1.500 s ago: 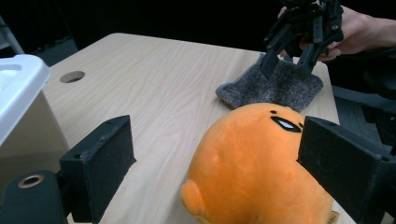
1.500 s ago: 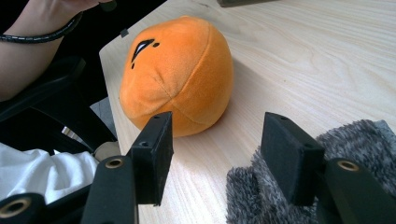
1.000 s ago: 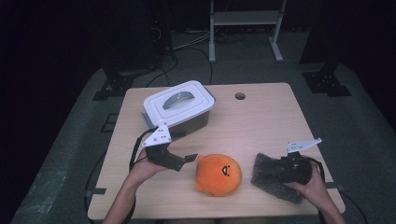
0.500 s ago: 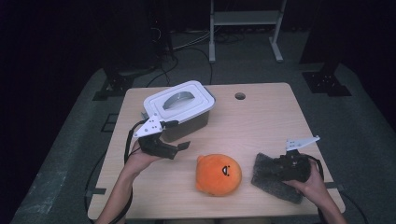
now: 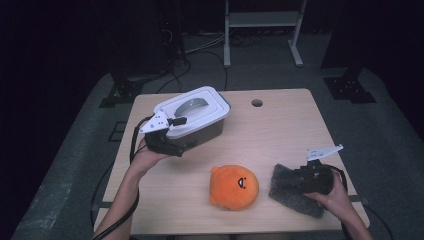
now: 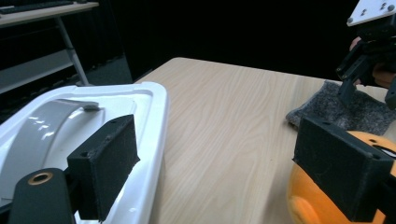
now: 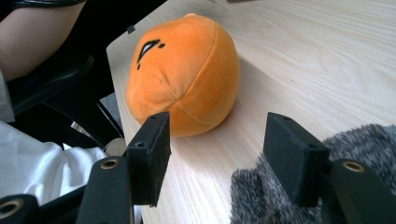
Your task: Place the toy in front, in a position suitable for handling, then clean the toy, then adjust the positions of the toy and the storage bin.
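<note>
Left tongs point(image 5: 176, 134) now beside box point(image 5: 200, 107)

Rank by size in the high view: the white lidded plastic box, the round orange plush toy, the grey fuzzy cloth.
1. White lidded plastic box, clearly largest.
2. Round orange plush toy and grey fuzzy cloth: too alike, and the cloth is partly covered.

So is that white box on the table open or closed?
Closed. The white lid sits flat on the box, its handle lying down. The left gripper hovers open beside it.
</note>
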A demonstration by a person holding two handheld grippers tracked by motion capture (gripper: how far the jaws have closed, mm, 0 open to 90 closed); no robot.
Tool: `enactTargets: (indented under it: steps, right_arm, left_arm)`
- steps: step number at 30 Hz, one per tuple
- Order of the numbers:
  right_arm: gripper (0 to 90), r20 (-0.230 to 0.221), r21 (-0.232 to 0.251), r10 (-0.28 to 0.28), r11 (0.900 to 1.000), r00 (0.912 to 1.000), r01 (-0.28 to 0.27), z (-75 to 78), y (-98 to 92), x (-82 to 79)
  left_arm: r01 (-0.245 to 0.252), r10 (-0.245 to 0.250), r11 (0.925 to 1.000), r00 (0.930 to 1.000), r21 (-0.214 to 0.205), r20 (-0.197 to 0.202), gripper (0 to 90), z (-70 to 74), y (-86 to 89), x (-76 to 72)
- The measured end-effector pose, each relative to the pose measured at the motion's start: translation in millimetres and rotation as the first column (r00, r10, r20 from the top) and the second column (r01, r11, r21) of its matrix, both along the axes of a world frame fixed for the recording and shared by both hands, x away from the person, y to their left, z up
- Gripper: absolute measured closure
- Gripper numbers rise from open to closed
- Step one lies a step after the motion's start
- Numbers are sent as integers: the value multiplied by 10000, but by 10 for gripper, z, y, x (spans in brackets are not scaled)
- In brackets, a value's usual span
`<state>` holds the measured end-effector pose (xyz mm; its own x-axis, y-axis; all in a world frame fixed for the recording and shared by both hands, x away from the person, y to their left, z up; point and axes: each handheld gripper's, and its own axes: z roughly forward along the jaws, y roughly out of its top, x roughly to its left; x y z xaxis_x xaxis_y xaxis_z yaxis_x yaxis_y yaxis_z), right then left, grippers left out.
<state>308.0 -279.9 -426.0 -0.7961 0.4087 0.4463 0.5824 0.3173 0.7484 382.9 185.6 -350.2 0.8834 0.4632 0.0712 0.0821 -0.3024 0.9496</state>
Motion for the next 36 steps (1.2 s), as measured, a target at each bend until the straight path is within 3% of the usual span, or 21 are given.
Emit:
enactTargets:
  steps: [21,24,36]
  right_arm:
    - [398,58,31,206,9998,9998,-206,14,57,-23]
    - [398,8,0,225,9997,9997,-225,9,63,-24]
    - [398,-57,54,230,9997,9997,-230,-1,75,24]
  left_arm:
    - [-164,162,9997,9998,-180,-89,111,-30,63,72]
    - [-167,167,9998,9999,-61,-37,112,-12,56,92]
    - [-410,410,9991,9991,50,77,143,105,92,373]
